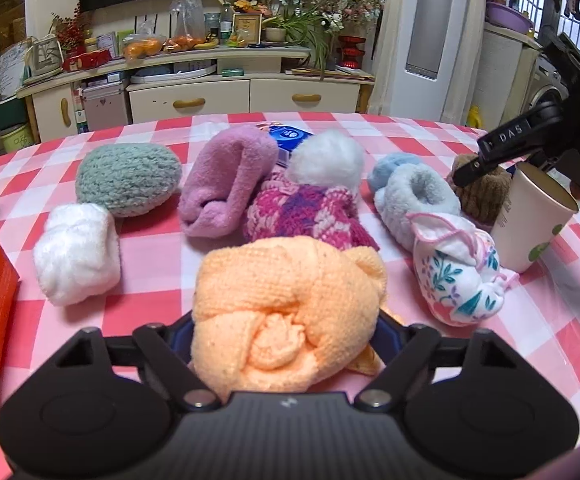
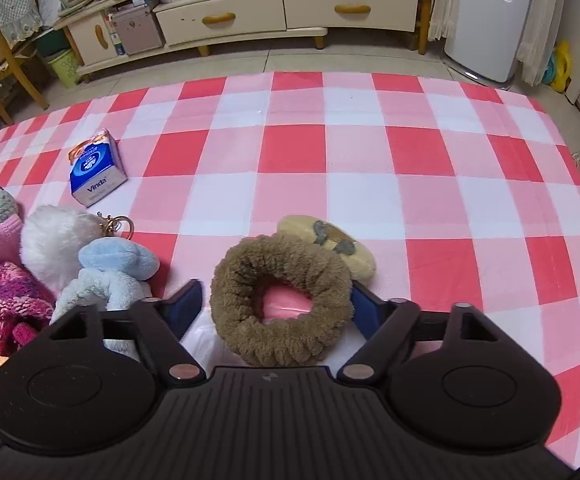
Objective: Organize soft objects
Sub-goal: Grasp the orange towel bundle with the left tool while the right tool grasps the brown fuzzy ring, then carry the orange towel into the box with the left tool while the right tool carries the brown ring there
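The left tool (image 1: 286,320) grips an orange knitted bundle (image 1: 286,312), while the right tool (image 2: 278,304) stands spread around a brown fuzzy ring (image 2: 284,300) on the checkered worktop (image 2: 369,152).

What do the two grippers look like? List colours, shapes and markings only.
Left gripper: matte black ribbed body, two rounded black lobes with silver pivot pins, angled black linkages, dark blue fingers. Right gripper: the same build, with blue fingers. From the left wrist view, its black side bar carries white letters "DAS". No cables or sleeves are visible.
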{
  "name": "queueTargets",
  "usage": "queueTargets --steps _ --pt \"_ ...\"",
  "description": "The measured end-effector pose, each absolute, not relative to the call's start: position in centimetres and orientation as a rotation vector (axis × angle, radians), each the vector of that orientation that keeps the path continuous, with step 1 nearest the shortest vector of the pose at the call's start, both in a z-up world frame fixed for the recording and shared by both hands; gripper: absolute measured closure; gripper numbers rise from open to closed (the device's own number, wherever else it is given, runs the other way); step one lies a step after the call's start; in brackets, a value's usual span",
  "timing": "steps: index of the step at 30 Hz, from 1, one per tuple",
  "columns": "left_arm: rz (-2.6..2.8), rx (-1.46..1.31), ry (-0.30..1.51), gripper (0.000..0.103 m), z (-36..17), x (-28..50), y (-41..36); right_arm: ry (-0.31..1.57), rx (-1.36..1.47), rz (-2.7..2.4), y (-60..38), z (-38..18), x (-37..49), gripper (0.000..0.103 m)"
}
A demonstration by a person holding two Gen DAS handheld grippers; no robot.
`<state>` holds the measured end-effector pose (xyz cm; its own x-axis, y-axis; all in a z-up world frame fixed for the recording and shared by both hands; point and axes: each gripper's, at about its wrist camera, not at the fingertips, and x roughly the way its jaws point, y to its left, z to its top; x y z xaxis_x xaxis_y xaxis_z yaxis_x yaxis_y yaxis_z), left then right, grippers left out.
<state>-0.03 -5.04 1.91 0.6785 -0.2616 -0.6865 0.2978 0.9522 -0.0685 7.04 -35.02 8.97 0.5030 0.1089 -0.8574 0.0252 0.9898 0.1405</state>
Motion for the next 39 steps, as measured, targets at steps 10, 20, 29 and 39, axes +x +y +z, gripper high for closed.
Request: queueTargets --steps 10,20,29,39 --pt "-0.312 0.033 0.766 0.030 2.2 -0.2 -4.6 0.913 0.144 0.010 -34.4 10.7 5.4 0.061" --pt "-0.314 0.007 0.744 0.030 3.2 -0.7 -3.8 0.758 0.184 -0.026 -34.6 14.0 3.2 0.071" --pt "-0.327 -0.044 0.703 0.030 4.9 -1.2 -2.7 0.662 0.197 -0.055 -34.4 16.7 0.1 0.071" --pt "-0.342 -0.080 0.656 0.030 6.7 -2.1 -1.2 0.619 0.151 -0.065 -32.3 18.2 -3.7 0.071"
